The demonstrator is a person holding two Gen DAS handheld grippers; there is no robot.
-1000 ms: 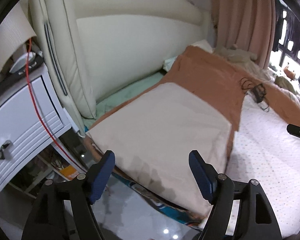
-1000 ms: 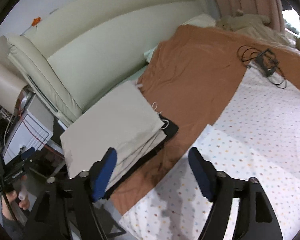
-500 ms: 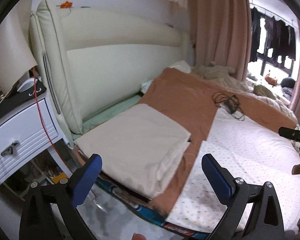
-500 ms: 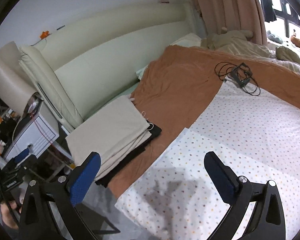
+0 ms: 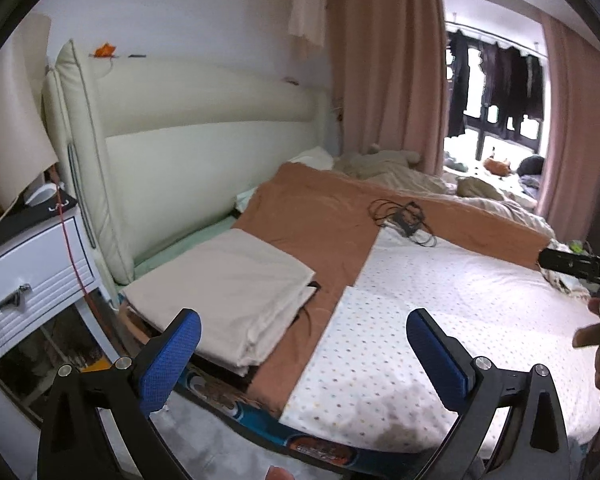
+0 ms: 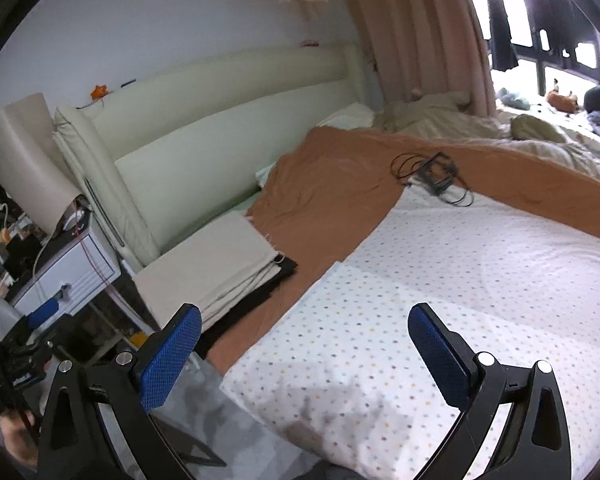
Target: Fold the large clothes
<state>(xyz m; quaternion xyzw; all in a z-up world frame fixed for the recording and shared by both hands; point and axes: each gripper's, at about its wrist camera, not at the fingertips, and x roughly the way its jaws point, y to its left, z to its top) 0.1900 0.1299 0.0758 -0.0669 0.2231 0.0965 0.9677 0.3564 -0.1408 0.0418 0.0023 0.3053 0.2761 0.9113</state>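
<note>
A folded cream garment (image 5: 224,284) lies on a stack at the bed's near left corner, over a black folded piece (image 6: 276,276); the cream garment also shows in the right wrist view (image 6: 212,264). My left gripper (image 5: 304,336) is open and empty, held off the bed's front edge, apart from the stack. My right gripper (image 6: 304,336) is open and empty above the dotted white sheet (image 6: 440,280), to the right of the stack.
An orange blanket (image 5: 320,208) covers the bed's far part, with a black cable bundle (image 5: 404,216) on it. A cream headboard (image 5: 204,152) stands behind. A white nightstand (image 5: 32,264) with a lamp stands left. Rumpled beige bedding (image 6: 460,120) and pink curtains (image 5: 384,80) lie at the back.
Both grippers have pulled back and up from the folded stack, so more of the bed and room shows. Their jaws have opened wider.
</note>
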